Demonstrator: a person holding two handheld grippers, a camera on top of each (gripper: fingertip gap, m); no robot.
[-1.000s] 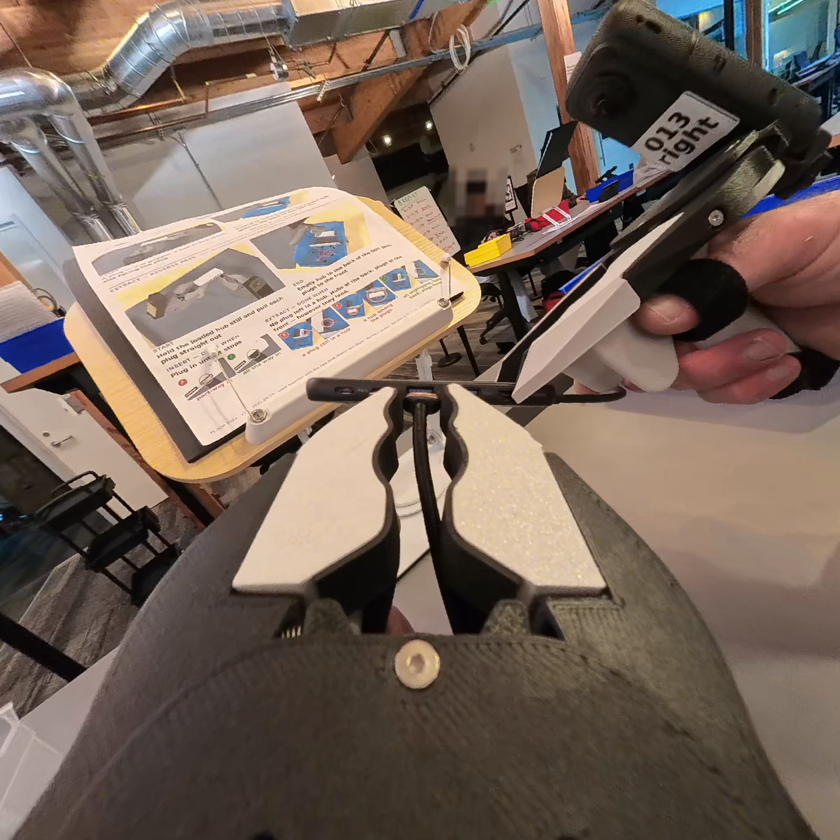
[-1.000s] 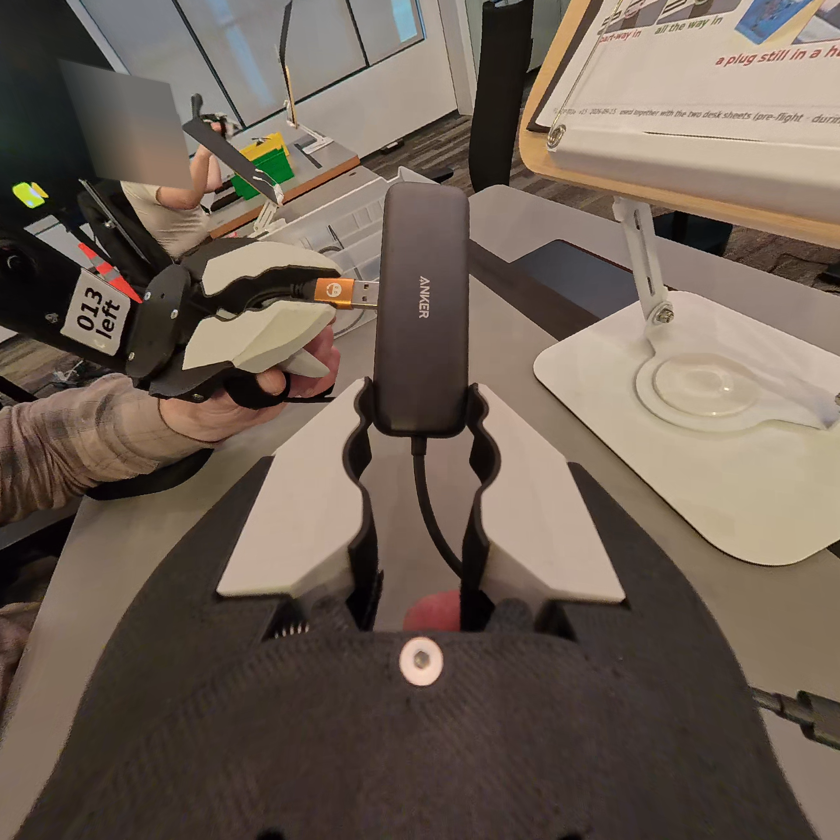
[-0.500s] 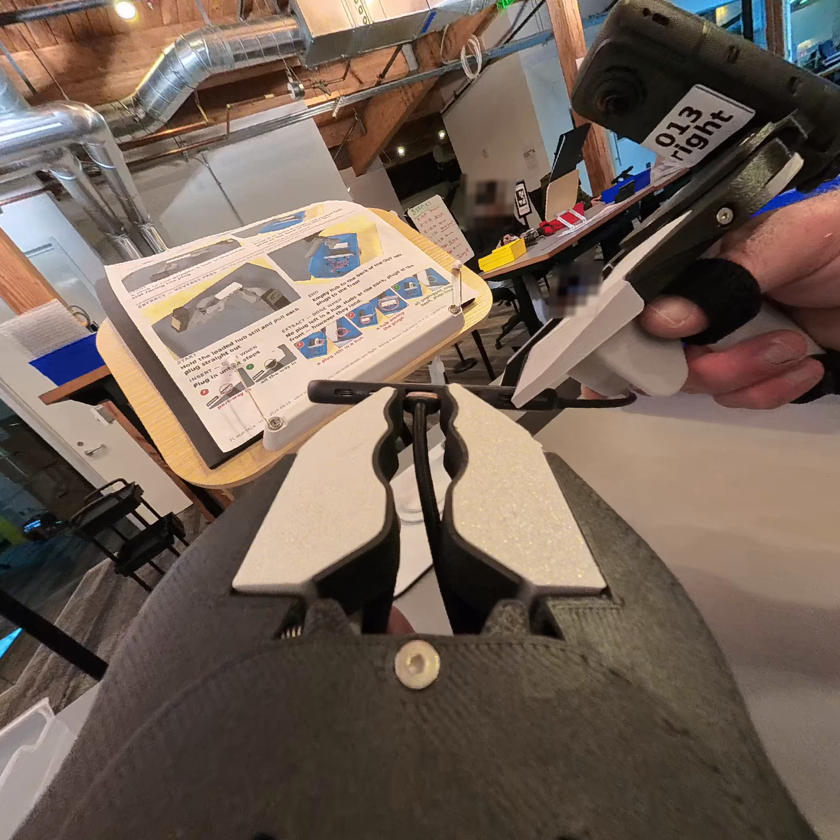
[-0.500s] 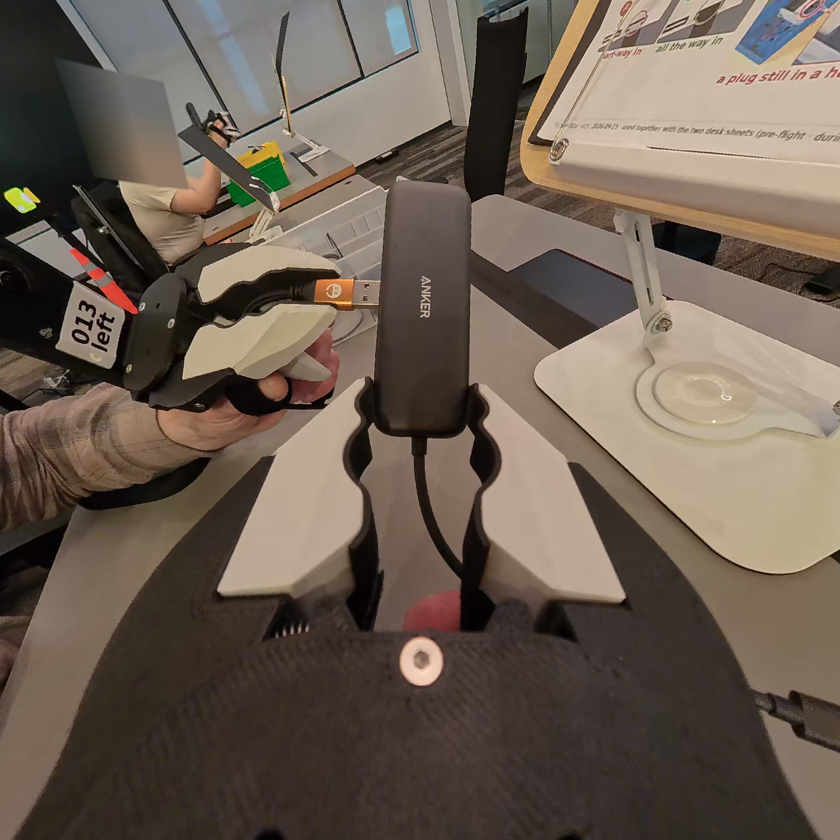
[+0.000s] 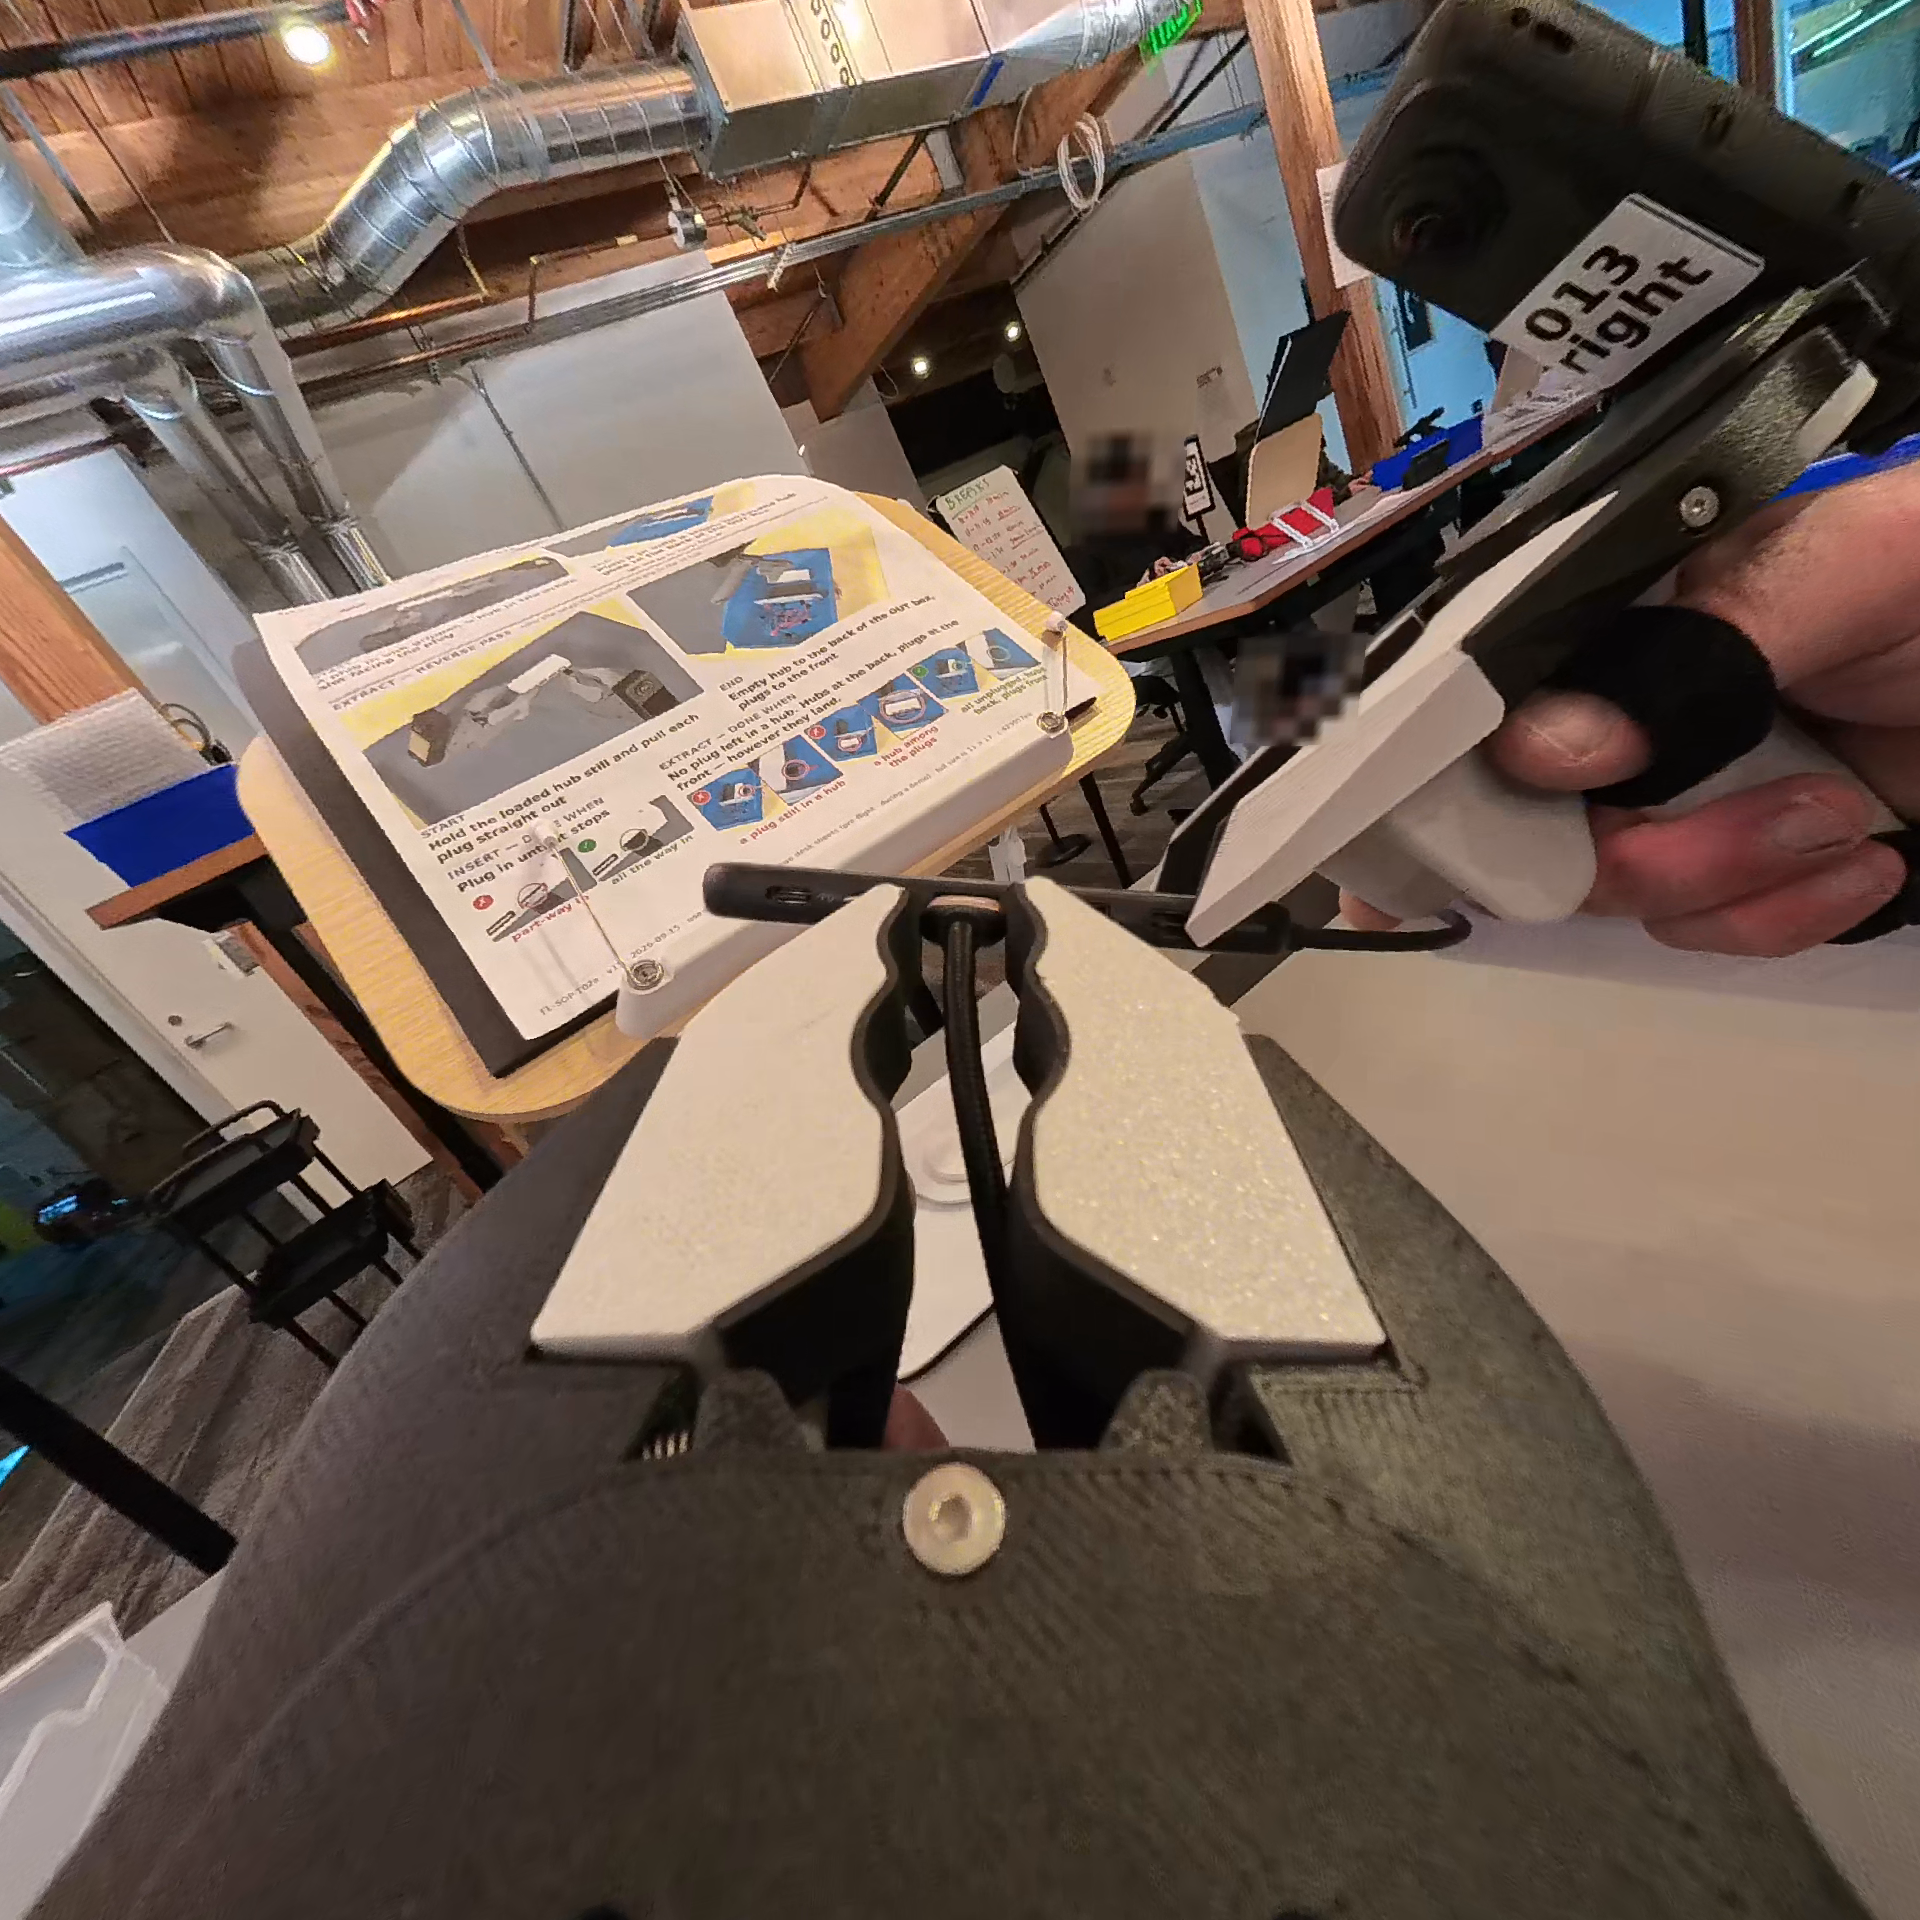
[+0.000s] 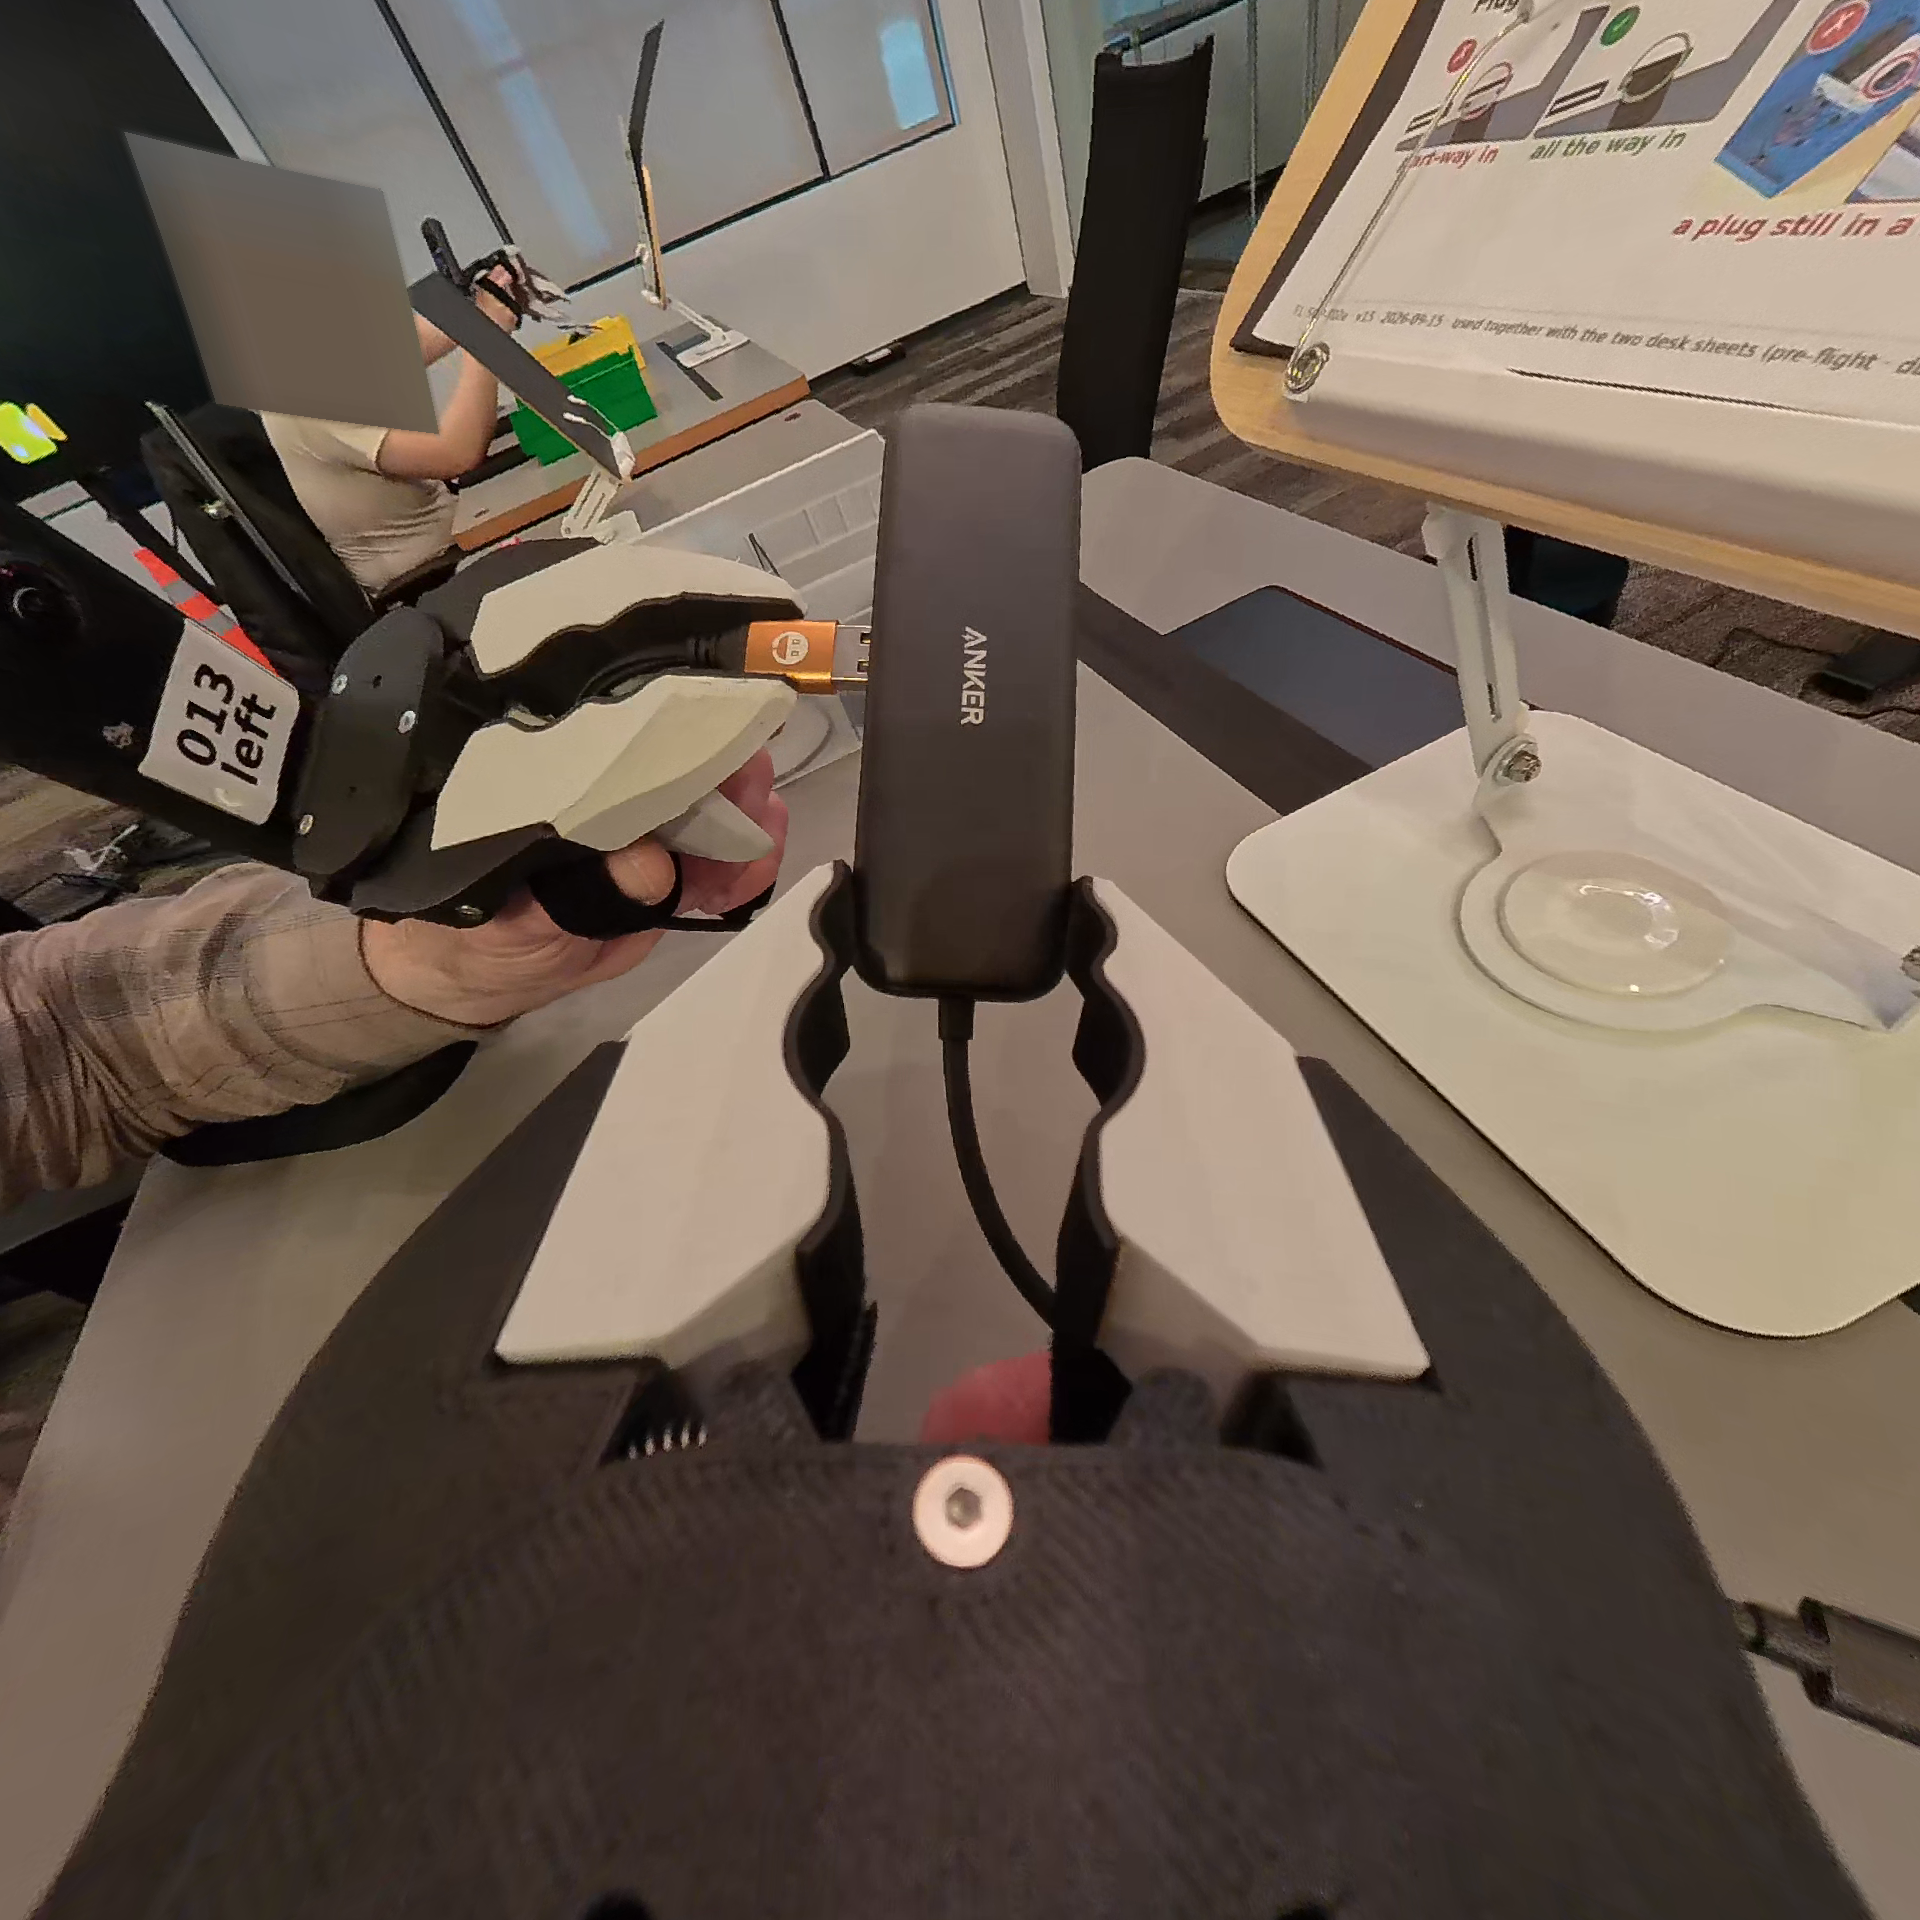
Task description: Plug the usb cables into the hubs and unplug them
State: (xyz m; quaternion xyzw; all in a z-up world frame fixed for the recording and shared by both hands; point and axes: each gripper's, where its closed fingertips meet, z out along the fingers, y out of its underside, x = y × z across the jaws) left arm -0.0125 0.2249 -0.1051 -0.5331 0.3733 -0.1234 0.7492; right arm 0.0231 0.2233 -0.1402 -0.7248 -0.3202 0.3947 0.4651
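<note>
- We see the right gripper clamped on the near end of a dark grey USB hub, its two white fingers closed snugly against the hub's sides; the hub stands out forward from the tips, above a pale grey table.
- The hub's own black lead drops from its near end and runs back between the fingers.
- The left gripper, seen from the right wrist view at the hub's left flank, is closed on a USB cable with an orange-collared plug; the plug's metal tip sits right at the hub's side edge, and we cannot tell how far in it is.
- From the left wrist view, the left gripper holds narrow around the black cable, with the hub lying as a thin dark bar across the tips and the right gripper on its right end.
- A person's hand grips the right tool, and another hand with a plaid sleeve grips the left.
- A white stand carries a wooden board bearing a printed instruction sheet, just beyond the hub.
- A second dark connector lies on the table at the right edge.
</note>
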